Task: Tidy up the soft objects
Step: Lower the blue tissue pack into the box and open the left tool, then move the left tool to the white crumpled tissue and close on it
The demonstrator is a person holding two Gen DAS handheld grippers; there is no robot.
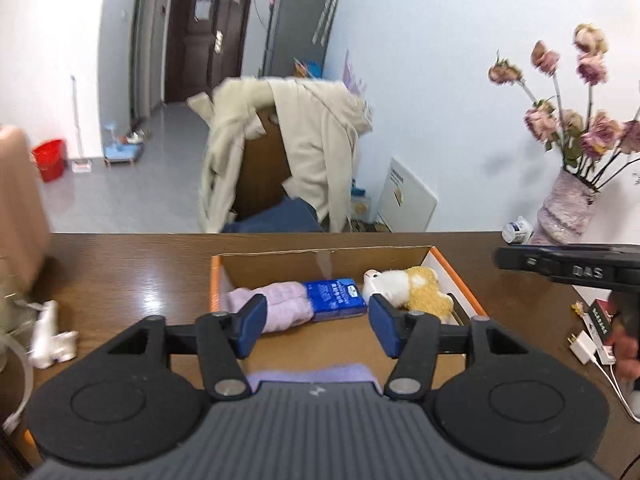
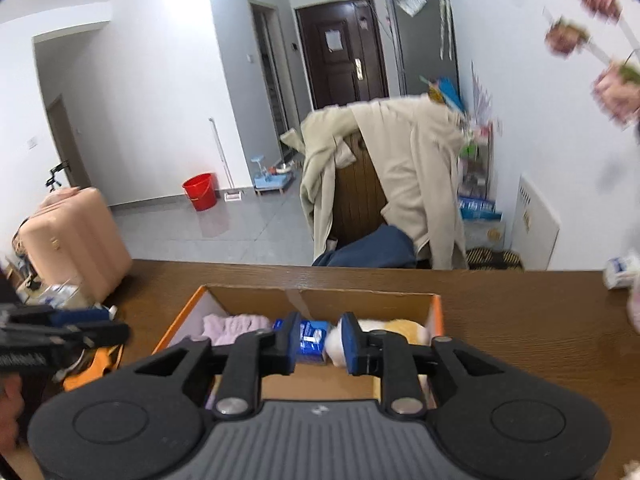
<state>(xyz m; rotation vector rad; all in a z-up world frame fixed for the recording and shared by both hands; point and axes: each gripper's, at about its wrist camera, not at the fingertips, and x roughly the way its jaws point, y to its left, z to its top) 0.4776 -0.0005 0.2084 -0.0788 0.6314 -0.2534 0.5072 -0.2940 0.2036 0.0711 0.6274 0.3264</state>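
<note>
An open cardboard box (image 1: 280,262) with orange sides stands on the brown table. In it lie a pink cloth (image 1: 284,304), a blue tissue pack (image 1: 336,294) and a white-and-yellow plush toy (image 1: 416,286). A lilac cloth (image 1: 312,376) shows at the box's near end, just under my left gripper (image 1: 316,330). That gripper hovers over the box, open, with nothing between its pads. My right gripper (image 2: 320,342) is above the same box (image 2: 360,300), its jaws a narrow gap apart and empty; the tissue pack (image 2: 312,338) and plush toy (image 2: 400,328) lie beyond it.
A vase of dried flowers (image 1: 568,208) and a small white bottle (image 1: 518,230) stand at the table's far right. A white charger with cable (image 1: 580,346) lies right of the box, white items (image 1: 50,338) left. Behind the table a chair holds a beige coat (image 1: 312,152).
</note>
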